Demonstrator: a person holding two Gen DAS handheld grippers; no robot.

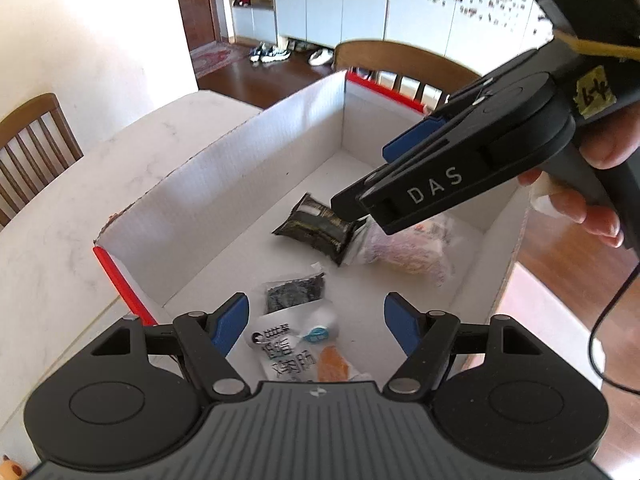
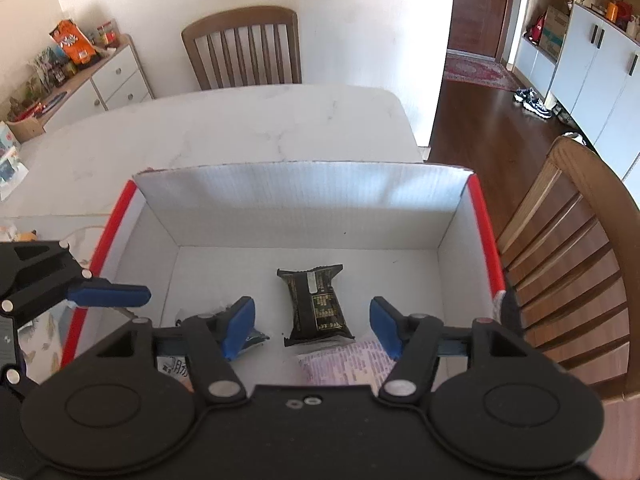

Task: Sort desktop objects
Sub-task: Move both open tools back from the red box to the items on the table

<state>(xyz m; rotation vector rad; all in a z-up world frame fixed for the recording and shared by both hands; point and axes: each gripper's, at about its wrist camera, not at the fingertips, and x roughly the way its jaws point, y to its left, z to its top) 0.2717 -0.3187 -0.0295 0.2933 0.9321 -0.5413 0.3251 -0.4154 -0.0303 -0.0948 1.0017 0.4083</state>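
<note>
Visibly "DAS" on right gripper (image 1: 360, 184); both grippers' fingers spread, empty, left gripper (image 1: 316, 324).

Bright daylight overexposes the far wall (image 1: 92, 28); fisheye bends the edges; the box (image 2: 304, 196) wall carries soft shadow.

Home: dining chairs (image 2: 244, 46), shoes (image 1: 269, 53)
</note>
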